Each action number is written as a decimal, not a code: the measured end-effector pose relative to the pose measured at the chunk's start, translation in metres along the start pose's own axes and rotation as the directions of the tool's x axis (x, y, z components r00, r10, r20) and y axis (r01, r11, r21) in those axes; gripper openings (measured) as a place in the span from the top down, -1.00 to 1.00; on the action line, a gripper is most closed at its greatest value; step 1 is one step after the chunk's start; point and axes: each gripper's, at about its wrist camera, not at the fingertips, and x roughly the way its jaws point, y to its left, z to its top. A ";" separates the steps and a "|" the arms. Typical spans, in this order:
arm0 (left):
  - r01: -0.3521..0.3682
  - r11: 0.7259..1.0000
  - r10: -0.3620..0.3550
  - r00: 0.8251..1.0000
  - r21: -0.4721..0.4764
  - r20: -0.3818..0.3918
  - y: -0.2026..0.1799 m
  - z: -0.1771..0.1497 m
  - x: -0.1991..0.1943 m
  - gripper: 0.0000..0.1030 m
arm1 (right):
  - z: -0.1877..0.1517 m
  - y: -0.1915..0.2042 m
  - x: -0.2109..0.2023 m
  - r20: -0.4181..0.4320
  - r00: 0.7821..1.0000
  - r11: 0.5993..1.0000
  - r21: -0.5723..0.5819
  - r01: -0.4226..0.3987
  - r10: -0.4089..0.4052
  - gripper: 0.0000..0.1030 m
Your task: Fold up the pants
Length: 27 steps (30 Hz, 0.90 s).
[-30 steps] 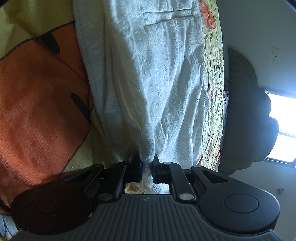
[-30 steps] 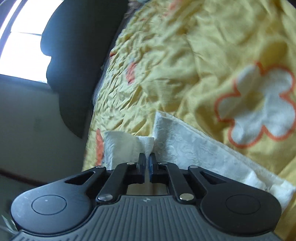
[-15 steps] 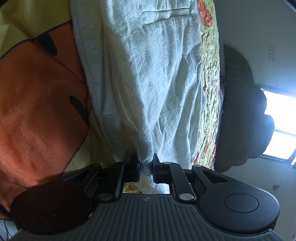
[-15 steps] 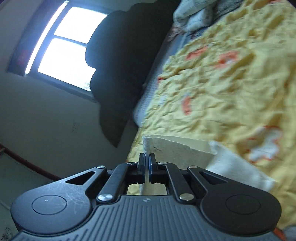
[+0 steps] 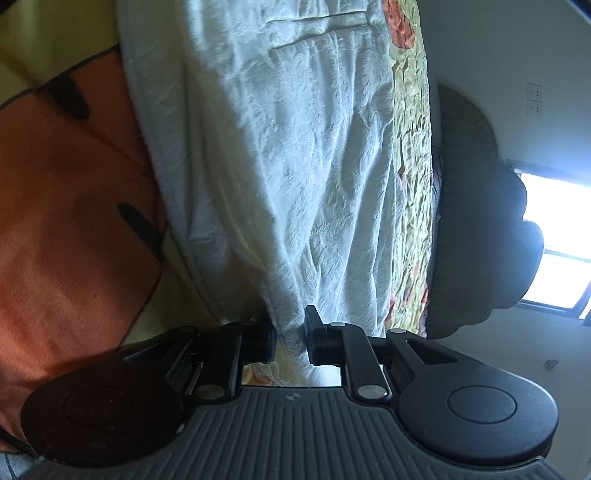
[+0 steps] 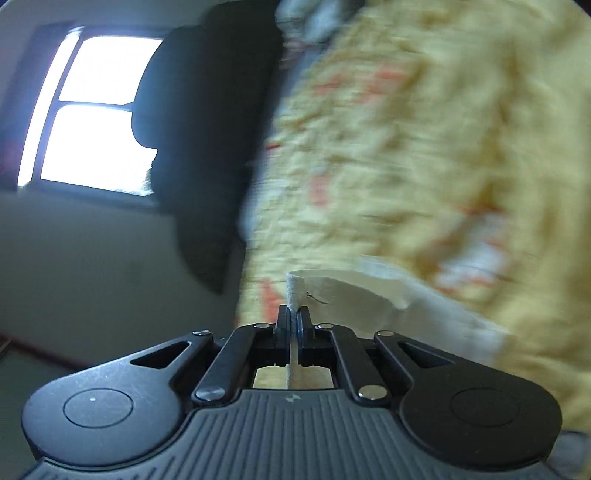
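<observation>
The white textured pants (image 5: pixel 295 166) lie stretched along the bed in the left wrist view, a pocket slit at the far end. My left gripper (image 5: pixel 290 334) is shut on a bunched edge of the pants at the near end. In the right wrist view my right gripper (image 6: pixel 294 321) is shut on a thin hem of the pants (image 6: pixel 369 295) and holds it lifted off the yellow bedspread. The picture there is blurred by motion.
The bed has a yellow bedspread (image 6: pixel 424 147) with orange and white flowers and a large orange patch (image 5: pixel 66 221). A dark headboard (image 5: pixel 476 236) and a bright window (image 6: pixel 88 110) stand beyond the bed. Bedding lies bunched at the far end (image 6: pixel 306 18).
My right gripper has lifted the pants hem up off the bedspread and swung towards the headboard. My left gripper holds its bunch of pants almost still.
</observation>
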 end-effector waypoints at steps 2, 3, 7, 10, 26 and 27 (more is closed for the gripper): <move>0.004 1.000 -0.004 1.000 -0.004 0.005 0.004 -0.003 -0.003 0.50 | -0.004 0.014 -0.010 0.008 0.998 0.997 -0.050 -0.057 0.057 0.93; 0.006 1.000 -0.006 1.000 -0.005 0.007 0.005 -0.004 -0.004 0.50 | -0.007 0.007 -0.016 0.013 0.999 0.997 -0.058 -0.045 0.046 0.93; 0.019 1.000 -0.019 1.000 -0.009 0.003 0.009 -0.004 -0.007 0.50 | -0.009 -0.102 -0.030 -0.035 0.974 0.964 0.138 0.228 -0.225 0.93; 0.003 1.000 -0.003 1.000 0.002 -0.013 0.008 0.001 -0.007 0.50 | -0.017 -0.127 -0.038 -0.023 0.979 0.961 0.185 0.205 -0.205 0.93; -0.089 0.976 0.073 0.994 0.201 0.086 -0.034 -0.016 -0.015 0.54 | -0.037 -0.099 -0.019 -0.086 0.982 0.982 0.078 0.173 -0.166 -0.09; -0.091 0.974 0.074 0.993 0.207 0.089 -0.035 -0.016 -0.015 0.54 | -0.039 -0.096 -0.015 -0.085 0.980 0.980 0.062 0.187 -0.181 -0.06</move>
